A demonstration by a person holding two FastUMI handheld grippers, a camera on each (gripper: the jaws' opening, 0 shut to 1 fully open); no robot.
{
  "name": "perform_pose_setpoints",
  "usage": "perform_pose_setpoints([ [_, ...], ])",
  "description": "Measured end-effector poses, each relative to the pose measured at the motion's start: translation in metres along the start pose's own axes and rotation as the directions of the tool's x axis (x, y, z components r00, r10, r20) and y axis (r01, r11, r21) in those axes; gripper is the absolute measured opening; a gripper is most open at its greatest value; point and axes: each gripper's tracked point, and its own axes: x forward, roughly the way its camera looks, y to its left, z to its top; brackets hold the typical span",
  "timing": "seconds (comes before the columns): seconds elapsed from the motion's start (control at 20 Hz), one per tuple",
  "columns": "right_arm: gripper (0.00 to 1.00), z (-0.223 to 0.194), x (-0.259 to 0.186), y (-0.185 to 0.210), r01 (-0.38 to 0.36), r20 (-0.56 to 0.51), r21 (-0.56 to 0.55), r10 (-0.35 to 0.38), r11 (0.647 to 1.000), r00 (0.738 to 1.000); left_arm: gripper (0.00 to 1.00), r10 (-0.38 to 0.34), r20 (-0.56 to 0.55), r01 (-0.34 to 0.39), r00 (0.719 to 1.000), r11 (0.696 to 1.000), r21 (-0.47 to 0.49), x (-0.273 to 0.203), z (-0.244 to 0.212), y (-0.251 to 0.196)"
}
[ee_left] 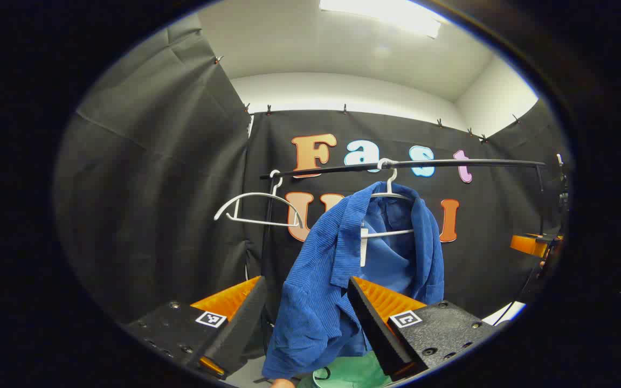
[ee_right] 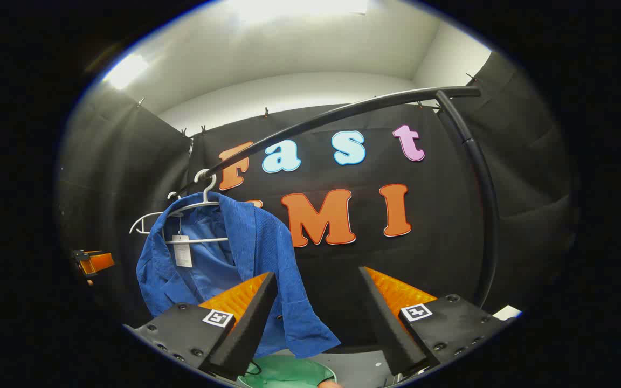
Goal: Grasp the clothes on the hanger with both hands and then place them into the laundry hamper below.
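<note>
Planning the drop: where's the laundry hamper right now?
The green laundry hamper sits at the bottom of both gripper views, directly below the blue shirt hanging on its white hanger.

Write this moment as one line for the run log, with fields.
phase: approach | blue ribbed shirt: on white plastic hanger, black rail | left gripper: open, shirt between fingers | right gripper: open | green hamper: below

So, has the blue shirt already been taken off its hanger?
No: in the left gripper view the blue shirt hangs on the white hanger, hooked over the black rail.
</note>
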Motion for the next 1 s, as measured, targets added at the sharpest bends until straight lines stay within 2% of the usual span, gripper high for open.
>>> perform_pose_setpoints([
  [0.15, 0.88, 0.0, 0.0, 0.001, -0.012, 0.001, -0.011, 0.012, 1.0, 1.0, 0.95, 0.0, 0.0, 0.0, 1.0, 1.0, -0.002, 0.001, -0.002, 0.0],
  [0.2, 0.97, 0.001, -0.001, 0.001, -0.015, 0.0, -0.007, 0.015, 1.0, 1.0, 0.95, 0.004, 0.0, -0.004, 1.0, 1.0, -0.003, 0.002, -0.002, 0.001],
  [0.6, 0.98, -0.004, 0.008, 0.001, -0.019, -0.011, 0.001, 0.019, 1.0, 1.0, 0.95, 0.005, -0.017, -0.005, 1.0, 1.0, -0.009, 0.008, -0.008, -0.003],
  [0.65, 0.98, -0.005, 0.01, 0.002, -0.021, -0.014, 0.002, 0.021, 1.0, 1.0, 0.92, 0.003, -0.018, -0.004, 1.0, 1.0, -0.01, 0.008, -0.009, -0.004],
  [0.95, 0.97, -0.017, 0.025, 0.014, -0.039, -0.038, 0.003, 0.039, 0.999, 0.998, 0.95, -0.014, -0.047, 0.014, 0.999, 1.0, -0.009, 0.014, -0.021, -0.014],
  [1.0, 0.97, -0.018, 0.029, 0.017, -0.045, -0.041, 0.005, 0.045, 0.999, 0.998, 0.92, -0.021, -0.052, 0.02, 0.998, 1.0, -0.013, 0.015, -0.023, -0.017],
])
